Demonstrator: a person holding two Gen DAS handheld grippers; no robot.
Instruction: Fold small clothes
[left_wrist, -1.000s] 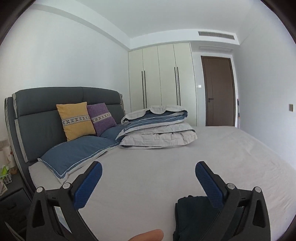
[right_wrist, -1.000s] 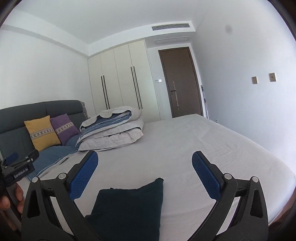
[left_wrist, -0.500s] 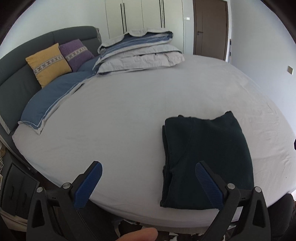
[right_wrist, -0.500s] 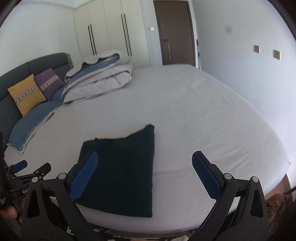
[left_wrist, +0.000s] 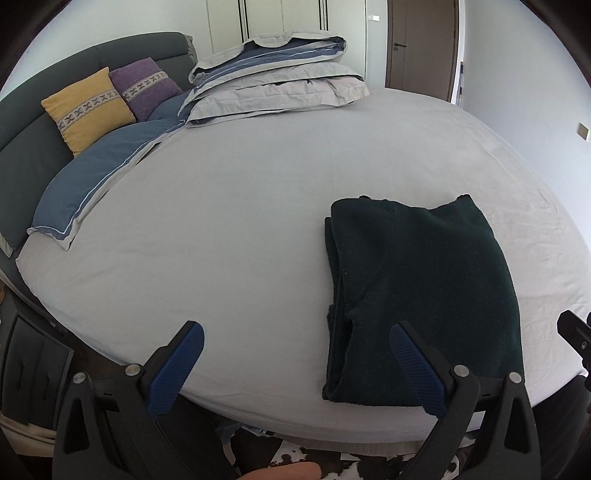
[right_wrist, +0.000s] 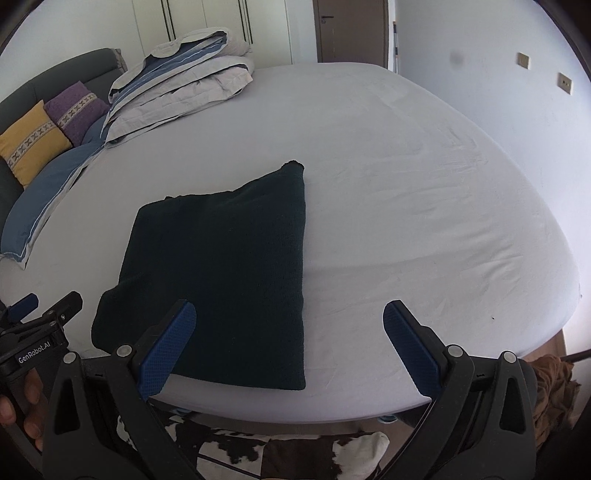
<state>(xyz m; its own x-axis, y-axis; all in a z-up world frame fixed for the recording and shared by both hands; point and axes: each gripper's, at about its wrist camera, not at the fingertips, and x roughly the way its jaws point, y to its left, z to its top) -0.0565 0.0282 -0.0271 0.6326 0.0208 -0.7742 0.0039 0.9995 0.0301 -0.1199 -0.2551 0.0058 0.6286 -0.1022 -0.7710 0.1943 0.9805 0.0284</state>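
Note:
A dark green knitted garment (left_wrist: 424, 288) lies folded into a flat rectangle near the front edge of the grey bed (left_wrist: 240, 206). It also shows in the right wrist view (right_wrist: 229, 266). My left gripper (left_wrist: 295, 365) is open and empty, held above the bed's front edge, left of the garment. My right gripper (right_wrist: 290, 343) is open and empty, above the garment's near right corner. The left gripper (right_wrist: 37, 314) shows at the left edge of the right wrist view.
A folded grey and blue duvet (left_wrist: 273, 81) lies at the far side of the bed. A blue pillow (left_wrist: 96, 177), a yellow cushion (left_wrist: 86, 109) and a purple cushion (left_wrist: 146, 86) lean on the dark headboard (left_wrist: 26, 147). A cowhide rug (right_wrist: 288, 454) lies below the bed's edge.
Both grippers have tilted down and drawn back from the bed. The room's walls dropped out of view and the whole folded garment came into sight. Both stayed open.

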